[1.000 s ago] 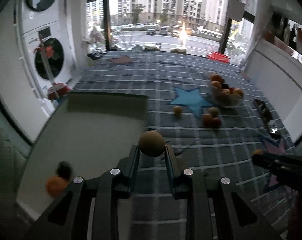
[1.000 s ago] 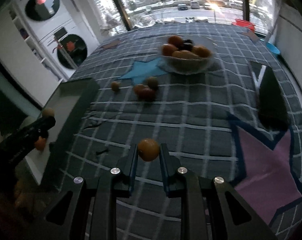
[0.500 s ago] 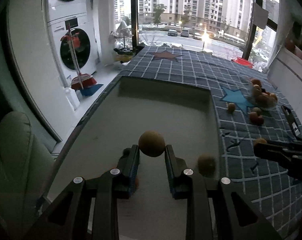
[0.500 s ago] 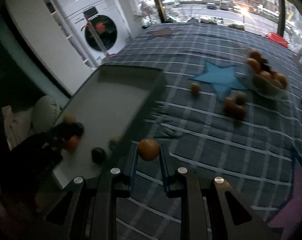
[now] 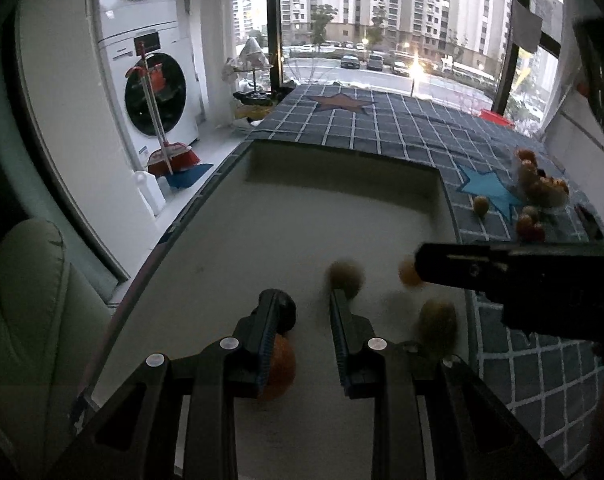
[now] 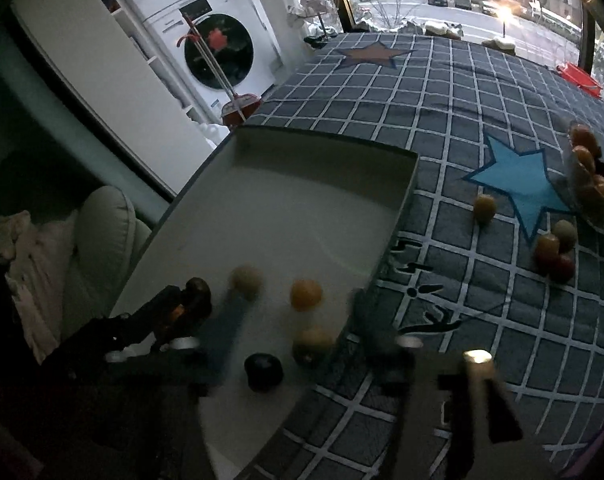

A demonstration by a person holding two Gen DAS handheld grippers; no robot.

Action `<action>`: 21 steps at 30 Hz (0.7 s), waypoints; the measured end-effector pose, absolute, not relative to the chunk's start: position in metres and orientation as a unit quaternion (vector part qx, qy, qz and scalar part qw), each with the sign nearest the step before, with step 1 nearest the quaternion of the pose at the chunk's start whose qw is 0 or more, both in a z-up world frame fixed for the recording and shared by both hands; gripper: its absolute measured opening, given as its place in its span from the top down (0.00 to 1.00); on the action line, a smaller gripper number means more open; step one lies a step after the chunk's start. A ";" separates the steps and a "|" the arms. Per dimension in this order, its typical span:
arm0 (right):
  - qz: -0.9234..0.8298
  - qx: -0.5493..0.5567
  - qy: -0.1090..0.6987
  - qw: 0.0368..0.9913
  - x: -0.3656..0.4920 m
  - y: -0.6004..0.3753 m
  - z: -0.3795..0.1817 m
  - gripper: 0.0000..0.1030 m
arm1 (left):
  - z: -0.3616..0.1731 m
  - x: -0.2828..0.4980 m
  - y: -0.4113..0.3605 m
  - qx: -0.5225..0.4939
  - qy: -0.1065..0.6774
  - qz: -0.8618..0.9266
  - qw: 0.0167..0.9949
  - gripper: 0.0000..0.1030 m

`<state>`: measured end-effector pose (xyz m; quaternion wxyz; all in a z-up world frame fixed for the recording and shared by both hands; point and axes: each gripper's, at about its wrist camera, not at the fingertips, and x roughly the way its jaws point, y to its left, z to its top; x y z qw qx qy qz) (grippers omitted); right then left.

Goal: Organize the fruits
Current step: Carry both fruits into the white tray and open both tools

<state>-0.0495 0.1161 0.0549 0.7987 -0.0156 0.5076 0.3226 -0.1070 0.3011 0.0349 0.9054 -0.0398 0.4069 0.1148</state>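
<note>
My right hand-held gripper [image 6: 294, 320] has just sprung its jaws apart, and the orange fruit [image 6: 306, 294] it carried a second ago is loose over the white tray [image 6: 321, 168]. My left hand-held gripper [image 5: 311, 312] has eased apart too, its tan fruit [image 5: 345, 274] dropping free. More fruit waits by the glass bowl [image 6: 593, 200] on the checked bedspread [image 6: 481, 92].

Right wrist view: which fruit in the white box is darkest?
The near-black round fruit at the box's near end; the others beside it are tan or orange.
</note>
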 end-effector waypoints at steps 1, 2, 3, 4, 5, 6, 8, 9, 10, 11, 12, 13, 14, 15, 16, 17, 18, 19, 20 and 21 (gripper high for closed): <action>0.324 -0.016 0.504 0.801 -0.051 0.115 0.057 0.25 | 0.034 -0.107 0.301 -0.034 0.407 0.118 0.905 0.44; 0.324 -0.017 0.501 0.802 -0.052 0.114 0.058 0.21 | 0.035 -0.109 0.299 -0.028 0.402 0.129 0.906 0.13; 0.325 -0.017 0.500 0.803 -0.053 0.112 0.060 0.21 | 0.038 -0.113 0.298 -0.025 0.386 0.142 0.911 0.07; 0.324 -0.015 0.500 0.803 -0.053 0.110 0.061 0.21 | 0.041 -0.117 0.298 -0.026 0.374 0.144 0.916 0.06; 0.323 -0.013 0.501 0.803 -0.051 0.107 0.061 0.19 | 0.043 -0.119 0.297 -0.027 0.369 0.139 0.918 0.06; 0.320 -0.010 0.504 0.802 -0.050 0.103 0.061 0.18 | 0.044 -0.119 0.296 -0.028 0.373 0.132 0.918 0.06; 0.313 -0.002 0.516 0.798 -0.046 0.094 0.059 0.07 | 0.047 -0.117 0.290 -0.025 0.376 0.128 0.918 0.06; 0.310 0.000 0.519 0.797 -0.046 0.089 0.058 0.03 | 0.049 -0.117 0.287 -0.020 0.375 0.125 0.918 0.06; 0.306 0.003 0.520 0.798 -0.046 0.082 0.057 0.00 | 0.050 -0.116 0.282 -0.016 0.374 0.122 0.919 0.06; 0.299 0.005 0.517 0.802 -0.046 0.073 0.057 0.00 | 0.052 -0.116 0.277 -0.014 0.373 0.117 0.920 0.06; 0.293 0.004 0.516 0.805 -0.047 0.066 0.057 0.00 | 0.054 -0.116 0.272 -0.013 0.373 0.111 0.921 0.06; 0.283 0.003 0.515 0.809 -0.047 0.058 0.056 0.00 | 0.056 -0.115 0.269 -0.012 0.372 0.106 0.922 0.06; 0.271 0.004 0.514 0.814 -0.047 0.047 0.054 0.00 | 0.058 -0.114 0.262 -0.010 0.372 0.098 0.923 0.06; 0.262 0.006 0.514 0.817 -0.046 0.038 0.052 0.00 | 0.059 -0.113 0.255 -0.007 0.372 0.090 0.924 0.06; 0.252 0.011 0.513 0.821 -0.046 0.027 0.050 0.00 | 0.060 -0.113 0.249 -0.004 0.372 0.083 0.925 0.06; 0.237 0.016 0.511 0.826 -0.046 0.012 0.048 0.00 | 0.062 -0.113 0.240 0.000 0.371 0.074 0.926 0.06; 0.224 0.019 0.509 0.831 -0.046 0.002 0.046 0.00 | 0.063 -0.114 0.233 0.003 0.370 0.067 0.927 0.06; 0.210 0.022 0.507 0.836 -0.047 -0.010 0.043 0.00 | 0.064 -0.113 0.223 0.008 0.369 0.058 0.927 0.06; 0.195 0.026 0.507 0.839 -0.045 -0.025 0.040 0.00 | 0.065 -0.112 0.214 0.012 0.369 0.050 0.928 0.06; 0.178 0.030 0.507 0.843 -0.044 -0.039 0.036 0.00 | 0.064 -0.110 0.201 0.018 0.369 0.039 0.929 0.06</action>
